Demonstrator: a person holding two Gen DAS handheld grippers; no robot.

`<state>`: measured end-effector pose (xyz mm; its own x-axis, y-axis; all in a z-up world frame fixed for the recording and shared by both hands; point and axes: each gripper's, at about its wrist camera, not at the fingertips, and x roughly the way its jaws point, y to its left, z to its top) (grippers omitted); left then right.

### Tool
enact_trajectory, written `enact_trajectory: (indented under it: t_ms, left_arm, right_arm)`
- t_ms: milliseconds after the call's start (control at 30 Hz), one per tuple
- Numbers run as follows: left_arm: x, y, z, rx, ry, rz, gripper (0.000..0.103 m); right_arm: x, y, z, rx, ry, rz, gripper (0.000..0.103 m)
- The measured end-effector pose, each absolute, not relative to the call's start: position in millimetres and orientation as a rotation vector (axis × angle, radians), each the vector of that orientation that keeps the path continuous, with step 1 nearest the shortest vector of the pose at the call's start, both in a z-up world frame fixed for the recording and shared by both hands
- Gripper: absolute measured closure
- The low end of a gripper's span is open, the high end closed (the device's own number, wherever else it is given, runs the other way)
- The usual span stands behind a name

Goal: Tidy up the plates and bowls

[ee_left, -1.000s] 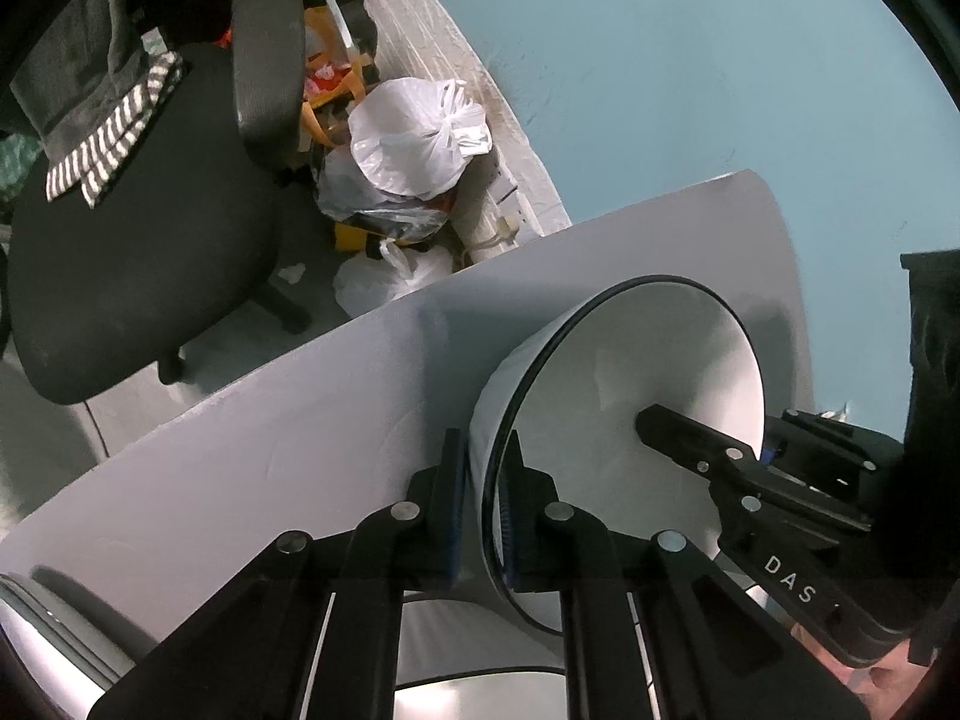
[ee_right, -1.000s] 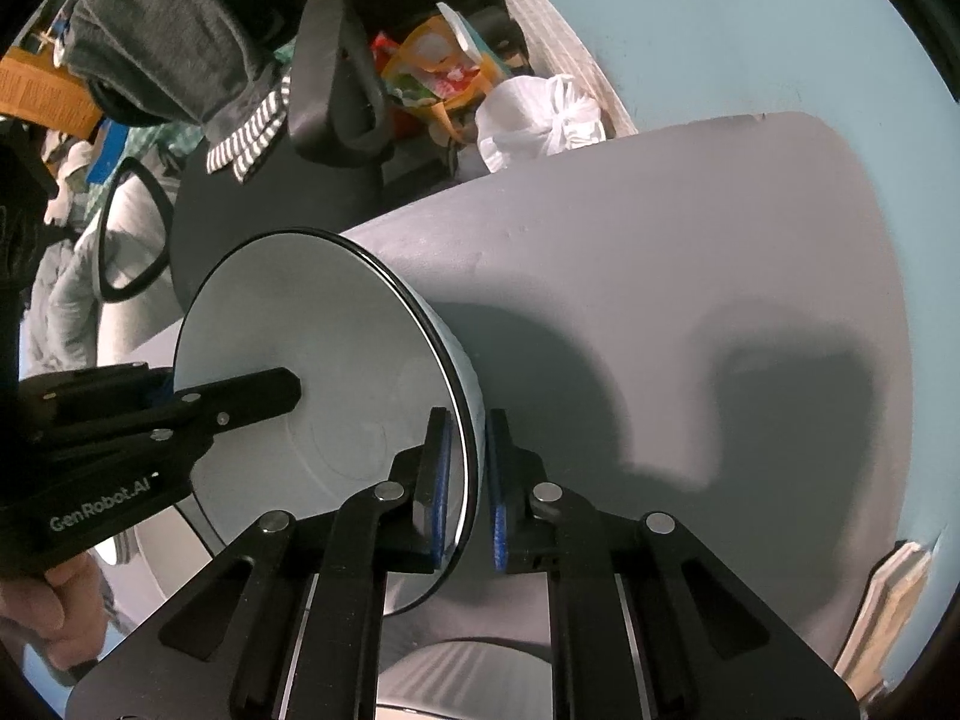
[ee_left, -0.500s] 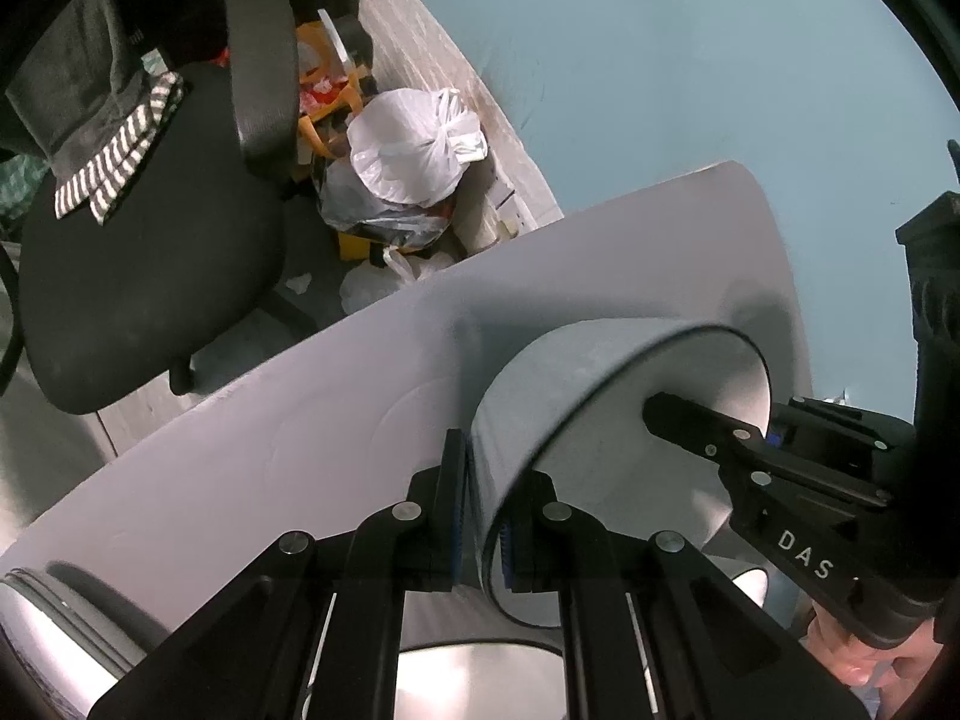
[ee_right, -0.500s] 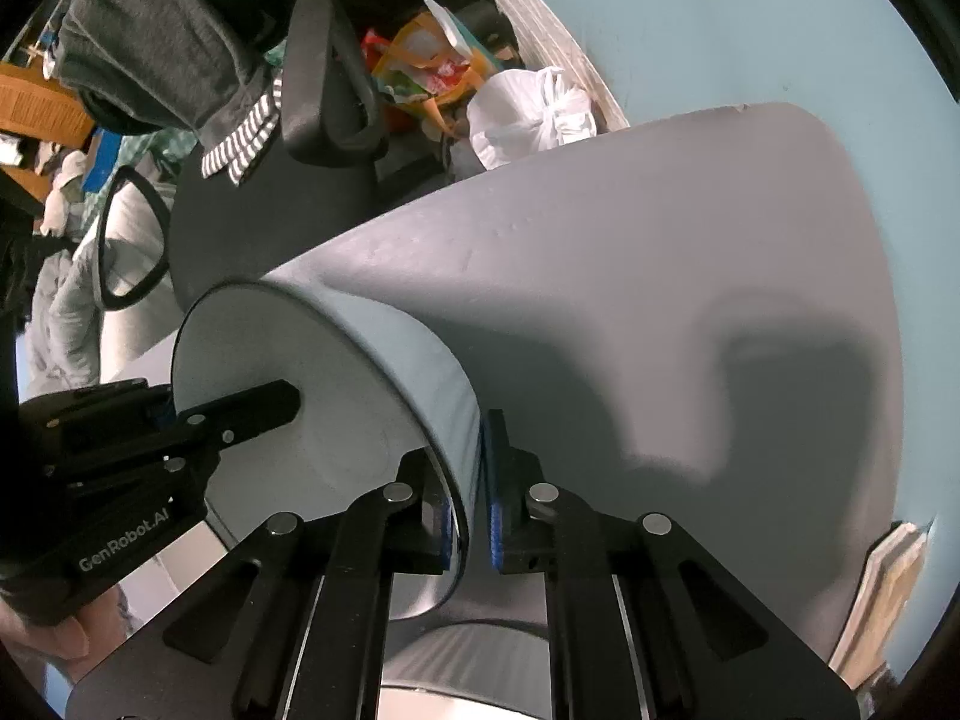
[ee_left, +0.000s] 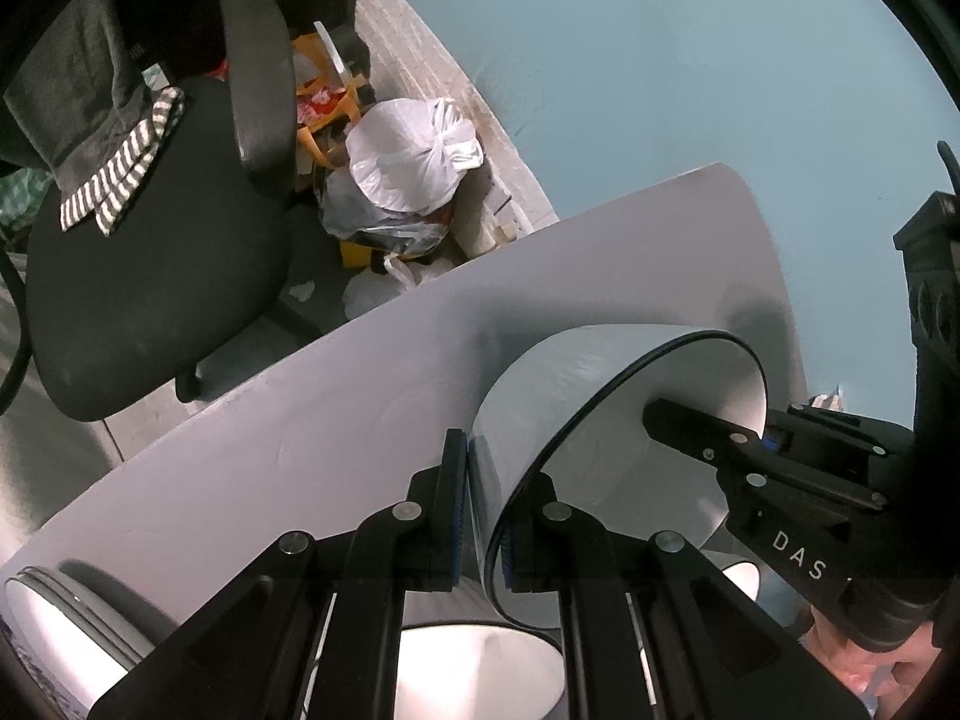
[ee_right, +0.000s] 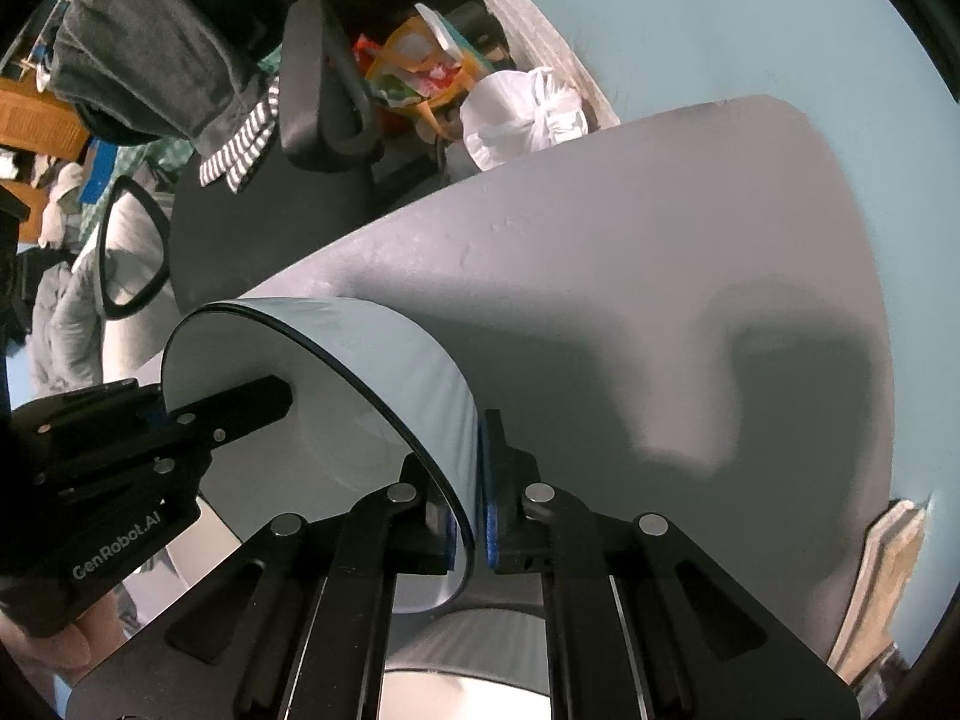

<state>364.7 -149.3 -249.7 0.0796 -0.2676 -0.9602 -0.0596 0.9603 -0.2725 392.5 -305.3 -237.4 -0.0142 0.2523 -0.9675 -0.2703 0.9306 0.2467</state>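
Note:
A white bowl with a thin dark rim hangs tilted above the grey table. My left gripper is shut on its near rim, one pad inside and one outside. My right gripper is clamped on the opposite rim. In the right wrist view the same bowl is pinched at its rim by my right gripper, with my left gripper reaching in from the left. A second white bowl sits directly below, partly hidden by the fingers.
A stack of plates lies at the table's near left corner. Beyond the table edge stand a black office chair and tied plastic bags against a blue wall. A pale boxy edge shows at the right.
The bowl has tipped between the two grippers, so more of its outer wall and less of its inside shows now. Both grips have stayed on the rim.

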Motion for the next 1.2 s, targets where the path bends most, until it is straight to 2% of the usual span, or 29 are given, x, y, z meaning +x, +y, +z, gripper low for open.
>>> enact_trajectory:
  t_ms: [367, 667, 1200]
  left_arm:
    - [351, -145, -205, -0.23, 1.434, -0.151, 0.095]
    - [311, -122, -182, -0.245, 1.405, -0.104, 0.095]
    - [249, -85, -205, -0.291, 1.462, 0.006, 0.095]
  right_arm:
    - [387, -304, -203, 0.006, 1.504, 0.42, 0.096]
    - [364, -279, -179, -0.026, 1.481, 0.468, 0.096]
    - [306, -229, -199, -0.147, 1.528, 0.553, 0.096]
